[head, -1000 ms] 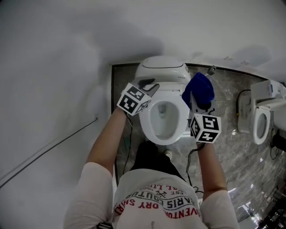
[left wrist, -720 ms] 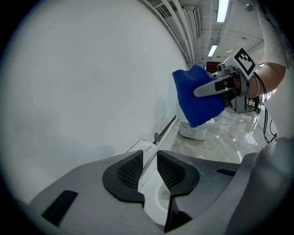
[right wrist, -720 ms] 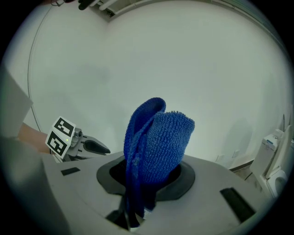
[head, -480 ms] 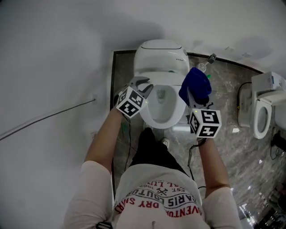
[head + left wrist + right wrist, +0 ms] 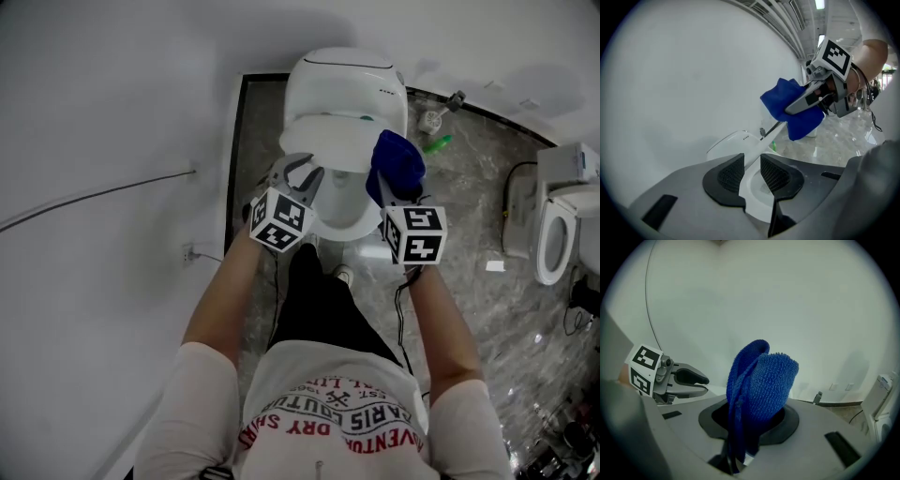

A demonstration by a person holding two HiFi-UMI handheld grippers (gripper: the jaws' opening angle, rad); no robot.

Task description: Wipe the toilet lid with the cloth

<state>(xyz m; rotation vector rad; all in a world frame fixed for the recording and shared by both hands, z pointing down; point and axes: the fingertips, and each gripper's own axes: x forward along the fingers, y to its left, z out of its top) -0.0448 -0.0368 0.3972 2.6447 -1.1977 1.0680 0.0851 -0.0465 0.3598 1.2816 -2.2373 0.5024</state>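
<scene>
The white toilet [image 5: 345, 80] stands against the far wall, its lid [image 5: 333, 139] tilted forward over the bowl. My left gripper [image 5: 302, 174] is shut on the lid's left edge; in the left gripper view the thin white lid [image 5: 757, 146] runs between the two black pads [image 5: 727, 174]. My right gripper [image 5: 397, 193] hovers at the bowl's right side, shut on a folded blue cloth [image 5: 397, 161]. That cloth [image 5: 761, 385] stands up out of the jaws in the right gripper view, and it [image 5: 792, 108] hangs above the lid in the left gripper view.
A white wall with a thin cable [image 5: 94, 192] and a socket [image 5: 187, 251] runs along the left. A toilet brush [image 5: 437, 116] and green bottle [image 5: 437, 143] sit right of the toilet. A second toilet [image 5: 561, 225] stands far right. The person's leg [image 5: 319, 291] is in front of the bowl.
The lid has come forward from upright and now covers most of the bowl, with the left gripper on its edge. The right gripper with the cloth has stayed beside the bowl.
</scene>
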